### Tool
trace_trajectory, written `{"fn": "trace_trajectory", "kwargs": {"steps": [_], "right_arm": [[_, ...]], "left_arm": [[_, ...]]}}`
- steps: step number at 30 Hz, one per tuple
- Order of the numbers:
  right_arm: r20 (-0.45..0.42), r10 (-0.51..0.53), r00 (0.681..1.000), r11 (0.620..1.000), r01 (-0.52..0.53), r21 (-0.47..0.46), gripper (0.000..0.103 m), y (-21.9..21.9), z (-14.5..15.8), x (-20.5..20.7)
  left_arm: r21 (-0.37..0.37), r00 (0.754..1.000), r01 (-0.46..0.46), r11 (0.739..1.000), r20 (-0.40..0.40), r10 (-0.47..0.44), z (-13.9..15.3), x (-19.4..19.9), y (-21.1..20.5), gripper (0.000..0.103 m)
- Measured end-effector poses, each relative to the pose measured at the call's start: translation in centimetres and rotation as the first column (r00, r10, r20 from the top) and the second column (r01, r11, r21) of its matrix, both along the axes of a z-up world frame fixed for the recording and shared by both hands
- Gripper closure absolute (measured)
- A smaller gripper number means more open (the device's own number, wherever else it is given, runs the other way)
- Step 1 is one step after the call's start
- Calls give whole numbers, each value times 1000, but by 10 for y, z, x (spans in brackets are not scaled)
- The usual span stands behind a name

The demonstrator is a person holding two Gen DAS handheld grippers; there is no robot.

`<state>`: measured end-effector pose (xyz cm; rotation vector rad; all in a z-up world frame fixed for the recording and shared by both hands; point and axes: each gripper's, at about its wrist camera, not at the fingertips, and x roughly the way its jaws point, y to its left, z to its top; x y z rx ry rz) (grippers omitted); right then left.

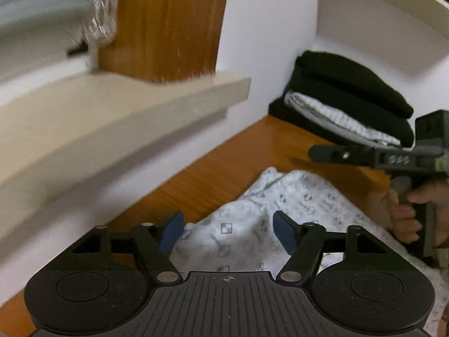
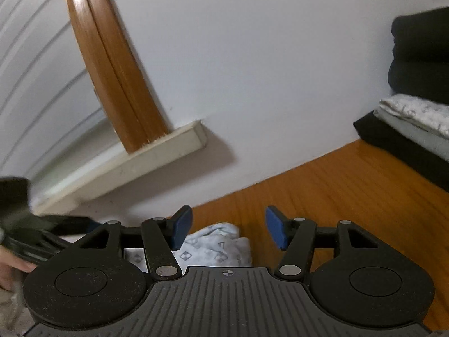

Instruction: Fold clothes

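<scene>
Blue pads tip both tools. The left hand-held gripper (image 1: 227,229) has its jaws spread partway with nothing pinched; it hangs over a white patterned garment (image 1: 252,224) that lies crumpled on the wooden tabletop (image 1: 202,179), and the cloth shows in the gap below the pads without being pressed. The right hand-held gripper (image 2: 228,226) is likewise spread and empty, poised above the far edge of the same garment, where a rumpled corner meets bare wood. In the left wrist view a person's hand (image 1: 407,210) grips the handle of the right tool. Further back, against the white wall (image 2: 252,70), sits a stack of folded clothes (image 1: 350,101), black pieces with a pale patterned one between them.
</scene>
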<state>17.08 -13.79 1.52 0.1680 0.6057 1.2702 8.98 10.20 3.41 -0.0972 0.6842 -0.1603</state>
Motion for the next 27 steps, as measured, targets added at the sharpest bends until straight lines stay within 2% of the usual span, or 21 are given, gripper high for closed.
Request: {"fn": "trace_trajectory", "kwargs": {"steps": [1, 2, 3, 6, 8, 11, 13, 15, 18, 19, 21, 23, 27], "right_arm": [[-11, 6, 1000, 1000, -6, -2, 45, 0, -1, 1], [-13, 10, 1000, 1000, -10, -6, 45, 0, -1, 1], [-12, 16, 1000, 1000, -16, -11, 45, 0, -1, 0], [-35, 30, 999, 999, -31, -25, 45, 1, -4, 1], [-63, 36, 997, 998, -39, -43, 45, 5, -8, 3], [-84, 45, 995, 997, -49, -54, 45, 7, -9, 5], [-93, 48, 995, 997, -52, -50, 45, 7, -9, 6], [-96, 61, 993, 997, -64, -34, 45, 5, -9, 7], [-92, 82, 992, 997, -83, -8, 45, 3, -7, 6], [-86, 96, 992, 995, -96, 4, 45, 2, -6, 5], [-74, 111, 991, 994, -110, 14, 45, 2, -5, 3], [-78, 123, 989, 992, -122, 19, 44, 2, -4, 4], [-85, 185, 979, 983, -184, 26, 39, 4, -4, 3]], "left_arm": [[2, 1000, 8, 1000, 1, -8, -3, 2, -1, 57], [3, 1000, 14, 1000, 4, -14, -6, 3, -2, 82], [-6, 1000, 8, 1000, 17, -8, -6, 1, 0, 95], [-83, 996, -40, 996, 76, 46, -3, -5, 10, 96], [-131, 995, -56, 990, 75, 66, -7, -5, 17, 95], [-137, 994, -91, 986, 43, 98, -19, -3, 22, 88], [-162, 992, -111, 981, 46, 120, -17, -5, 27, 77], [-148, 989, -123, 981, 62, 133, -9, -12, 26, 58], [-113, 987, -128, 985, 79, 137, 7, -26, 22, 46], [-100, 989, -117, 988, 84, 125, 12, -35, 19, 43], [-76, 991, -93, 993, 95, 100, 21, -53, 13, 32], [-57, 994, -63, 996, 89, 68, 26, -76, 8, 30], [-21, 996, -60, 998, 65, 62, 28, -124, 3, 26]]}}
